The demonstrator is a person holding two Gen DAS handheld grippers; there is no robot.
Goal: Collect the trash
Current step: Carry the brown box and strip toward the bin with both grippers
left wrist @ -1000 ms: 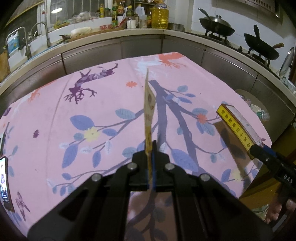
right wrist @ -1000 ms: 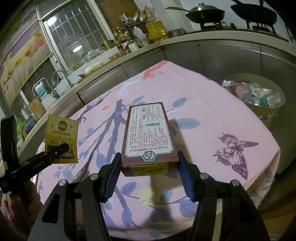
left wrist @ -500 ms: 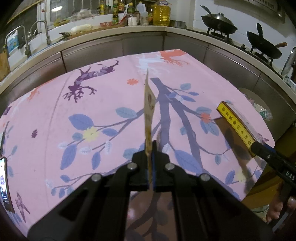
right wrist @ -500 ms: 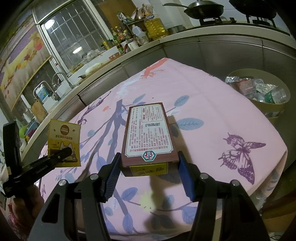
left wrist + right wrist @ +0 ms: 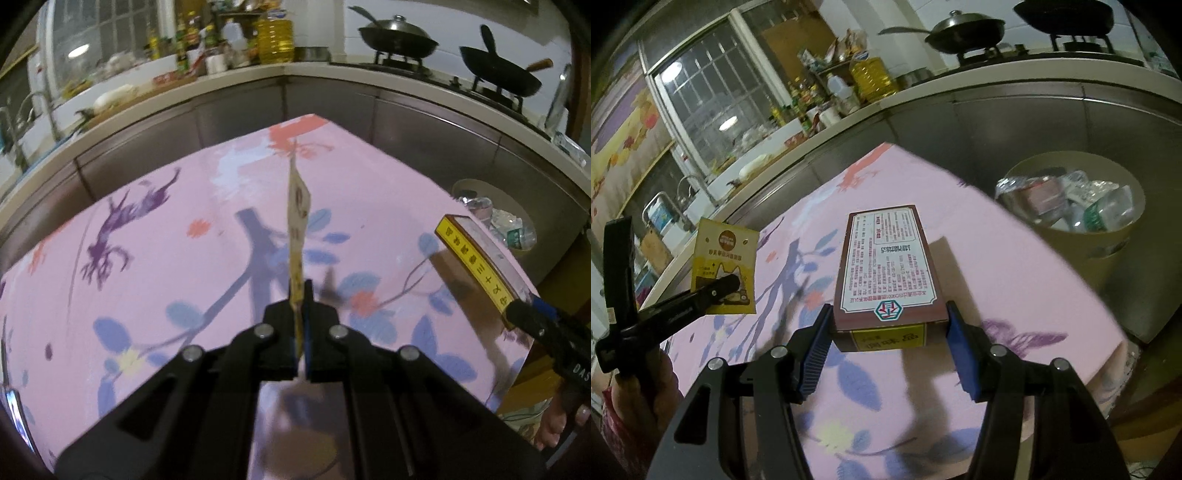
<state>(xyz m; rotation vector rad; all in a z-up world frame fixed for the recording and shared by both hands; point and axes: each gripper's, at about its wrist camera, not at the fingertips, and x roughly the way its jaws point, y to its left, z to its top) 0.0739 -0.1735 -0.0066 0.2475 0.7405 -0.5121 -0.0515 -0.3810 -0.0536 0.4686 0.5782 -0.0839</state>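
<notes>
My left gripper (image 5: 303,295) is shut on a flat yellow packet (image 5: 297,221), seen edge-on above the pink tablecloth. The packet shows face-on in the right wrist view (image 5: 724,266), held by the left gripper (image 5: 733,284). My right gripper (image 5: 886,325) is shut on a brown box with a white label (image 5: 888,266), held above the table. The box also shows at the right of the left wrist view (image 5: 476,258), with the right gripper (image 5: 524,314) behind it. A round bin (image 5: 1108,254) full of plastic trash stands past the table's right edge.
The table carries a pink floral cloth (image 5: 166,240). A steel counter (image 5: 406,122) wraps around behind it, with a sink, bottles, an oil jug (image 5: 275,37) and two woks (image 5: 397,38) on a stove. The bin also shows in the left wrist view (image 5: 495,221).
Both grippers have moved forward and to the right over the table, toward the bin. Each keeps its hold on its item.
</notes>
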